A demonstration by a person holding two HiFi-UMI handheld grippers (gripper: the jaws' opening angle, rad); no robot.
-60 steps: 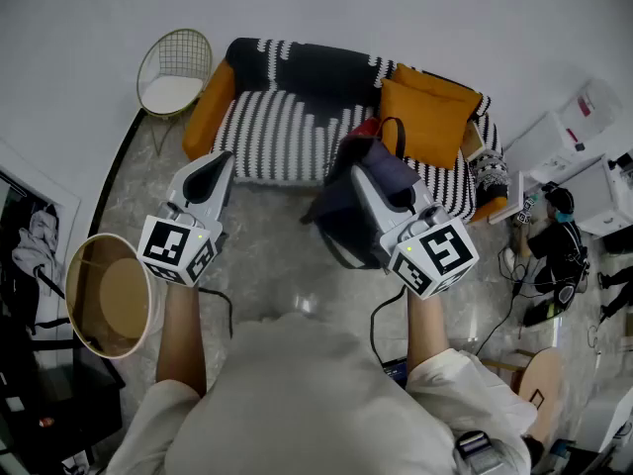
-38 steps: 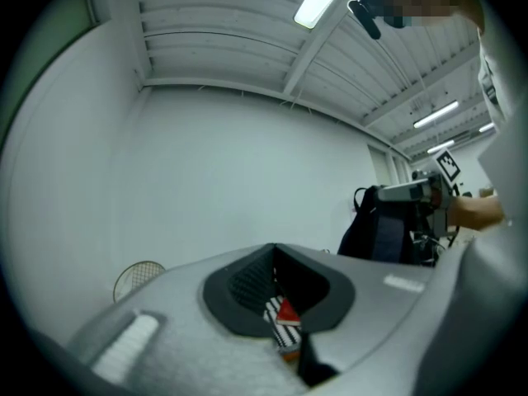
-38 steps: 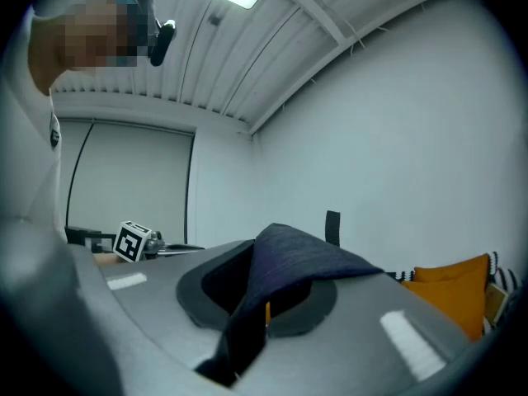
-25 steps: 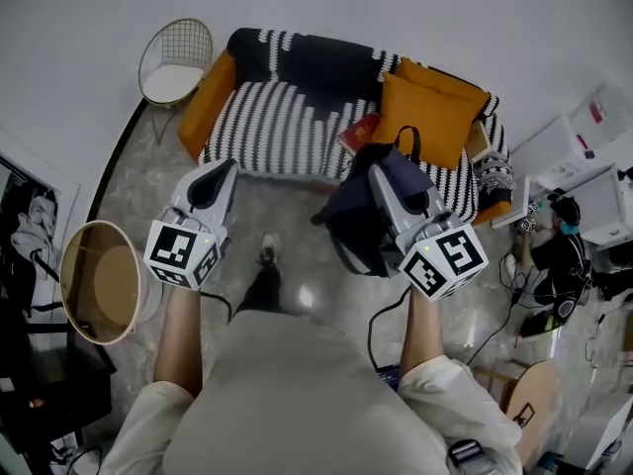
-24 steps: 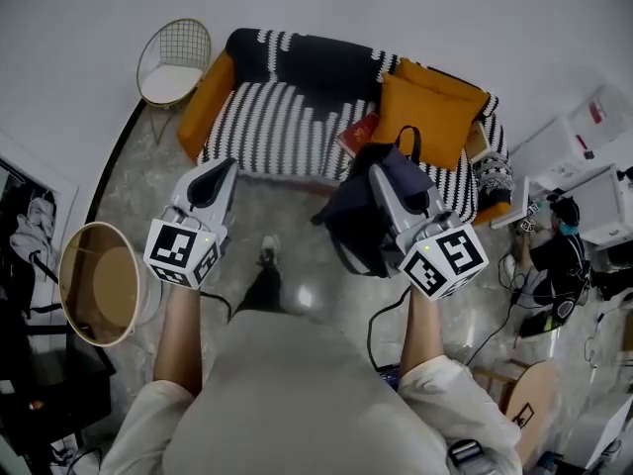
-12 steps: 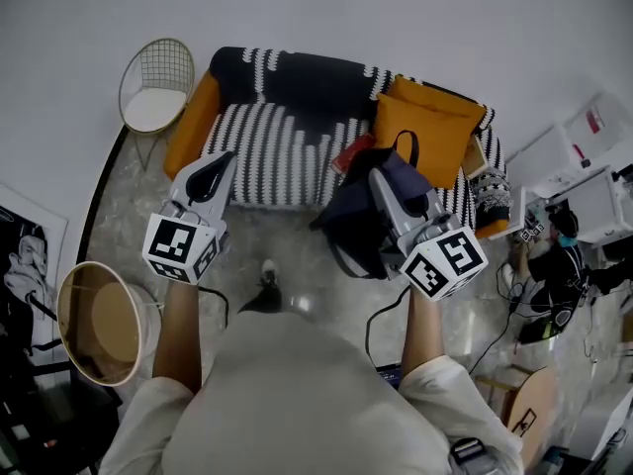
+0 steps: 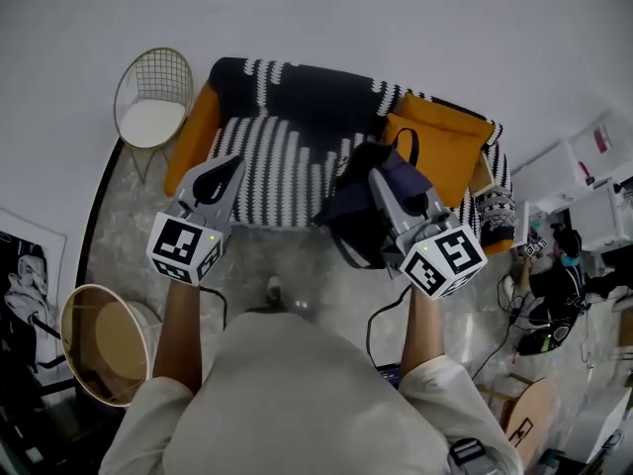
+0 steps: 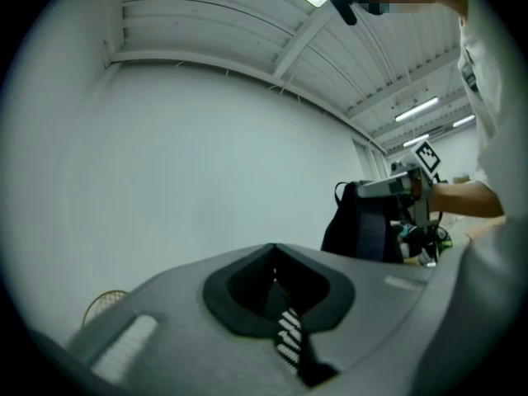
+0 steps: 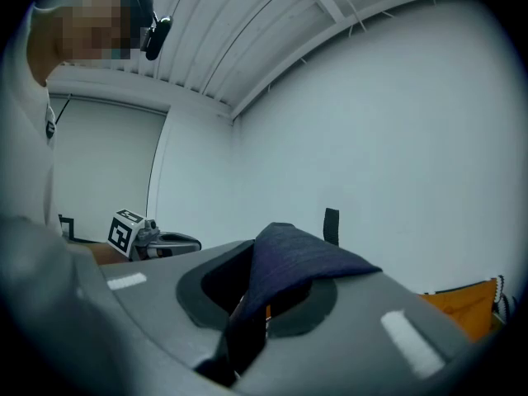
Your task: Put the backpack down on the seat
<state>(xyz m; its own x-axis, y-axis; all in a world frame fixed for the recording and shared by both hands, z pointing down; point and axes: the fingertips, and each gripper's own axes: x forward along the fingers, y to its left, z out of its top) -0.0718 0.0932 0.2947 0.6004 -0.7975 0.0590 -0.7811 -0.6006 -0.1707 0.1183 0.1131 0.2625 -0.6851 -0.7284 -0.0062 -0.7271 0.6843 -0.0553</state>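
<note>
Half the striped sofa seat [image 7: 277, 156] lies bare. The right gripper [image 7: 382, 180] pinches the dark navy backpack [image 7: 351, 221] by its fabric; the left gripper [image 7: 228, 165] is closed, empty.

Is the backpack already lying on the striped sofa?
No, the backpack hangs in the air, its fabric pinched in the right tongs, near the sofa.

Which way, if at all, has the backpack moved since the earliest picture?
Yes. Forward, toward the sofa seat: the backpack now covers more of its stripes and less floor than before.
</note>
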